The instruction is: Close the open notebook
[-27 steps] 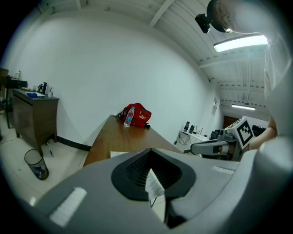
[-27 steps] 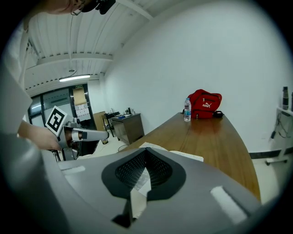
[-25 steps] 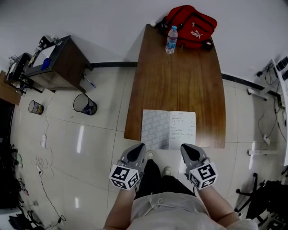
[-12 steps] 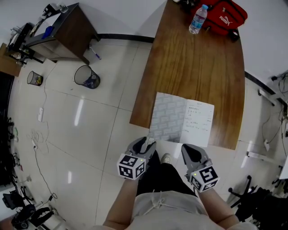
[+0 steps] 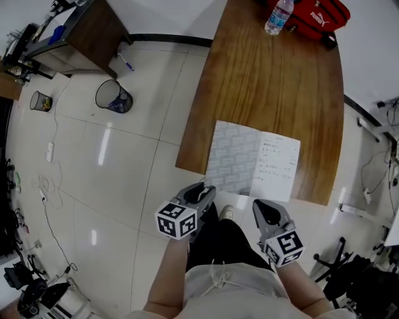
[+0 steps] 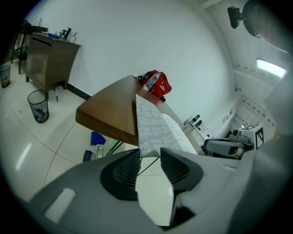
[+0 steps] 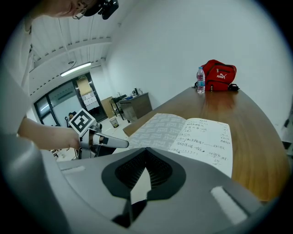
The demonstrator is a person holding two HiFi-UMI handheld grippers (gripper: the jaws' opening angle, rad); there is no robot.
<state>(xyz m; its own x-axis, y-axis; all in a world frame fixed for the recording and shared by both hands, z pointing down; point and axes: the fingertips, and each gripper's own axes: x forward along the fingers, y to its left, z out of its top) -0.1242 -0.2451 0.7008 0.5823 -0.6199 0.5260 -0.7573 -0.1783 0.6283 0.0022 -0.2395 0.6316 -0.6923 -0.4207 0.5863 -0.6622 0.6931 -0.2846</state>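
The notebook (image 5: 252, 159) lies open at the near edge of the wooden table (image 5: 268, 81), with a grey patterned page on the left and a white handwritten page on the right. My left gripper (image 5: 198, 194) hovers just off the table edge, below the notebook's near left corner. Its jaws stand apart and are closing, with nothing between them. In the left gripper view the notebook (image 6: 153, 130) starts just beyond the left gripper (image 6: 149, 157). My right gripper (image 5: 267, 212) is short of the near right corner, off the table. In its own view the right gripper (image 7: 146, 151) is shut and empty, facing the notebook (image 7: 192, 135).
A red bag (image 5: 312, 15) and a water bottle (image 5: 276, 17) stand at the table's far end. On the tiled floor to the left are a mesh waste bin (image 5: 112, 98) and a dark cabinet (image 5: 87, 34). The person's legs and shoes are below the table edge.
The left gripper has rolled, so its marker cube faces differently, and its jaws have parted. Both grippers sit slightly lower near the table edge. The notebook has not moved.
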